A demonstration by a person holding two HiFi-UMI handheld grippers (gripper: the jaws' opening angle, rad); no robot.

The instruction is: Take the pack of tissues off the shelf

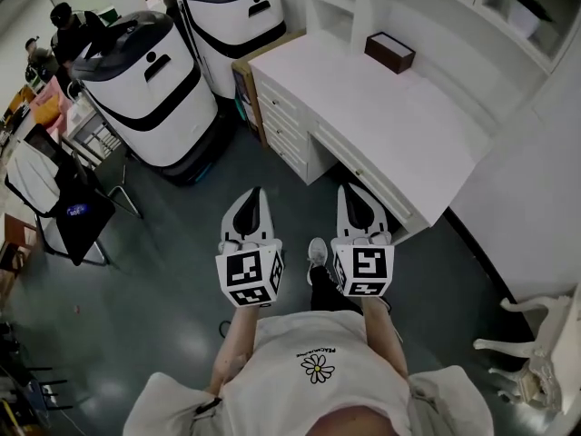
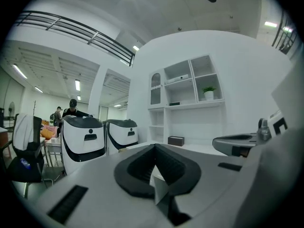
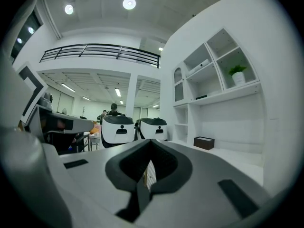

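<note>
A flat white pack [image 2: 178,78] lies in an upper compartment of the white wall shelf [image 2: 190,106]; it shows again as the same pack [image 3: 201,65] in the right gripper view. It is too small to tell whether it is the tissues. A dark open box [image 1: 389,52] stands on the white desk [image 1: 408,125] below. My left gripper [image 1: 257,193] and right gripper [image 1: 349,190] are side by side over the floor, short of the desk, both pointing towards it. The left gripper [image 2: 154,147] and right gripper [image 3: 151,142] both have their jaws together with nothing held.
Two large white and black machines [image 1: 145,80] [image 1: 231,16] stand left of the desk. A small potted plant [image 2: 209,93] sits on the shelf. Chairs [image 1: 73,212] are at the left, a white chair [image 1: 536,343] at the lower right. People [image 1: 68,25] stand behind the machines.
</note>
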